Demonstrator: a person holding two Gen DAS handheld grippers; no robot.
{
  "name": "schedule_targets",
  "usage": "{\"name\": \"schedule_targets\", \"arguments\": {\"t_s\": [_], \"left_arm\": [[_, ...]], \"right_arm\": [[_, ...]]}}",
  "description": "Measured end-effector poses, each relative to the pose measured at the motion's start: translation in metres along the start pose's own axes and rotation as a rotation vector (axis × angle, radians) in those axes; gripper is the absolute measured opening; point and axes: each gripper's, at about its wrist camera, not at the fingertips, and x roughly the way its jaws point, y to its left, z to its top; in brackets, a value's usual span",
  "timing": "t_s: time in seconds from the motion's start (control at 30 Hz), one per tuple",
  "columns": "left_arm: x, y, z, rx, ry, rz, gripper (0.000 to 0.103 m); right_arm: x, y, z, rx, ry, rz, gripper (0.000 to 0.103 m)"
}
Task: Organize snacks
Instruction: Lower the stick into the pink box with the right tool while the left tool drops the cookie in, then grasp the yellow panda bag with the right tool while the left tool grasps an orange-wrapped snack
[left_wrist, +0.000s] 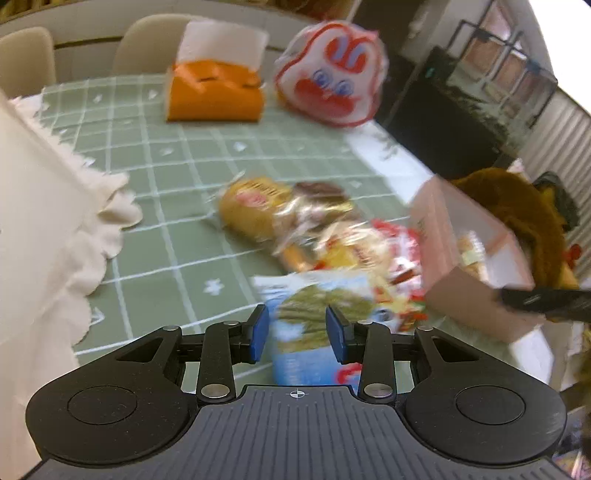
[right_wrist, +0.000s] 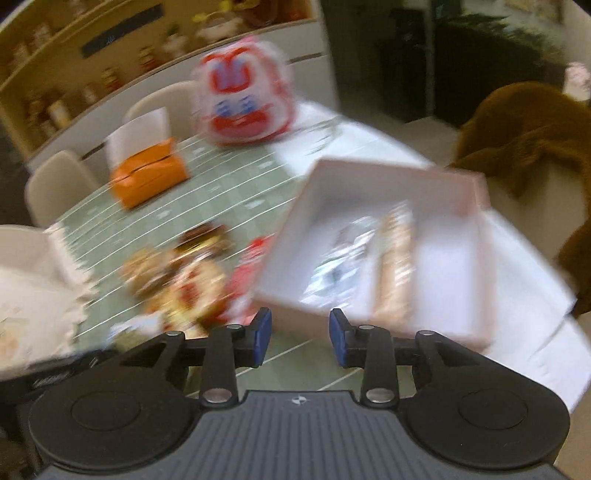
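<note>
A pile of snack packets (left_wrist: 325, 236) lies on the green checked tablecloth (left_wrist: 155, 177). A blue and green packet (left_wrist: 314, 325) lies nearest, between the open jaws of my left gripper (left_wrist: 297, 332); I cannot tell if they touch it. A pink box (right_wrist: 388, 251) stands right of the pile with two packets (right_wrist: 391, 266) inside. It also shows in the left wrist view (left_wrist: 465, 251). My right gripper (right_wrist: 300, 336) is open and empty, just before the box's near wall. The pile shows blurred in the right wrist view (right_wrist: 184, 277).
An orange tissue box (left_wrist: 214, 88) and a red and white bag (left_wrist: 332, 74) stand at the far side. A white lace cloth (left_wrist: 48, 221) hangs at the left. A brown plush toy (right_wrist: 528, 136) sits beyond the table's right edge. Chairs (left_wrist: 26, 59) stand behind.
</note>
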Motion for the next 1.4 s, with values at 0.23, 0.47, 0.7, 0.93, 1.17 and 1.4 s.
{"name": "schedule_targets", "arguments": {"t_s": [0.23,0.47,0.7,0.93,1.17,1.4], "left_arm": [[0.015,-0.033,-0.022,0.107,0.228,-0.249,0.039],[0.018,-0.009,-0.025,0.093,0.195,-0.079,0.018],[0.012,0.035,-0.006,-0.057,0.124,0.008,0.020],[0.032,0.030,0.024,-0.167,0.041,-0.006,0.024],[0.082,0.007,0.056,-0.068,0.019,0.131,0.028],[0.085,-0.003,0.037,0.052,0.075,0.113,0.033]], "right_arm": [[0.046,0.048,-0.008,-0.063,0.101,0.097,0.054],[0.084,0.064,-0.007,-0.071,0.142,0.093,0.046],[0.060,0.045,-0.029,-0.015,0.170,0.151,0.024],[0.015,-0.003,-0.070,0.102,0.137,0.122,0.023],[-0.012,-0.031,-0.100,0.154,0.085,0.022,0.027],[-0.021,-0.025,-0.119,0.031,0.039,-0.123,0.064]]}}
